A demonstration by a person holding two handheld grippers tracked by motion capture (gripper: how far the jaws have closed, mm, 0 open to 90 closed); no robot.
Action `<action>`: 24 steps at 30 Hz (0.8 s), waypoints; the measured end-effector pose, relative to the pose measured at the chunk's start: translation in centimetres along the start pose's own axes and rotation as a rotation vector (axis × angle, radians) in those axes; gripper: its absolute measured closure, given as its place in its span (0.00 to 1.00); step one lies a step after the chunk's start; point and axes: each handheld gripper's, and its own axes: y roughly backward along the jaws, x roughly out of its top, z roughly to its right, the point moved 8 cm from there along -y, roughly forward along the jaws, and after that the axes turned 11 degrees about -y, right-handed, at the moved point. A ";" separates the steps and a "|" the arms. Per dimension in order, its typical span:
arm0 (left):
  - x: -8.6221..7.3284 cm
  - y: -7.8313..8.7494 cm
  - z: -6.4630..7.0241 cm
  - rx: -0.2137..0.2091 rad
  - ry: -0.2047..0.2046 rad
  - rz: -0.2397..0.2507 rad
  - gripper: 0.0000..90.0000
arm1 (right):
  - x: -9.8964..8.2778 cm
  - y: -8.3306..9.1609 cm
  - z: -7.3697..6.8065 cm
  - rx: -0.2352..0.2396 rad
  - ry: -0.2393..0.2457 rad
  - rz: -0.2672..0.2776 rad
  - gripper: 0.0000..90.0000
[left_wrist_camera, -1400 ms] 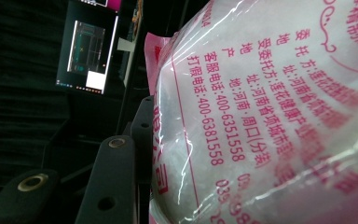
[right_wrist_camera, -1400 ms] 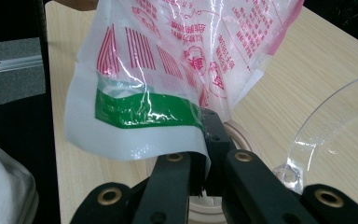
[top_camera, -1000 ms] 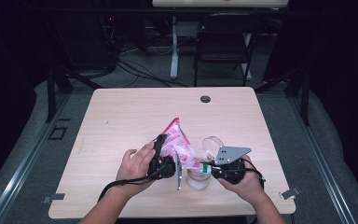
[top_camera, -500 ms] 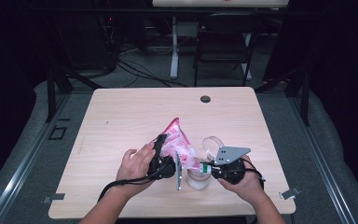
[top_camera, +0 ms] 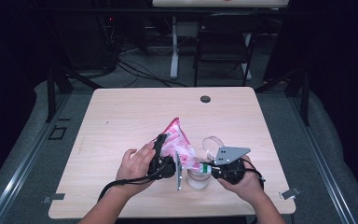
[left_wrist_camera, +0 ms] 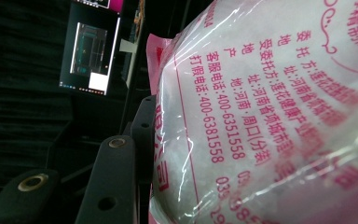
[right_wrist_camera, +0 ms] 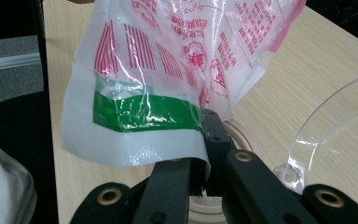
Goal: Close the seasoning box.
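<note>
Glossy crinkled plastic bag, matt pale wood-grain table, clear smooth plastic lid, matt black tool jaws.

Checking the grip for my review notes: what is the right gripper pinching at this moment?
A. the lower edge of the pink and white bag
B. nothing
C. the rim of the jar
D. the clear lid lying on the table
A: in the right gripper view, the right gripper has its jaws closed on the white bottom edge of the bag, just below the green band, above the jar.
</note>
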 end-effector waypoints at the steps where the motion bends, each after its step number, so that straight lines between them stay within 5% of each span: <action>1: 0.0 0.0 0.0 0.000 0.000 0.001 0.66 | 0.0 0.0 0.0 0.000 -0.001 0.001 1.00; 24: 0.0 0.0 -0.2 0.009 -0.004 0.005 0.66 | -0.1 -0.2 0.0 -0.001 -0.002 0.000 1.00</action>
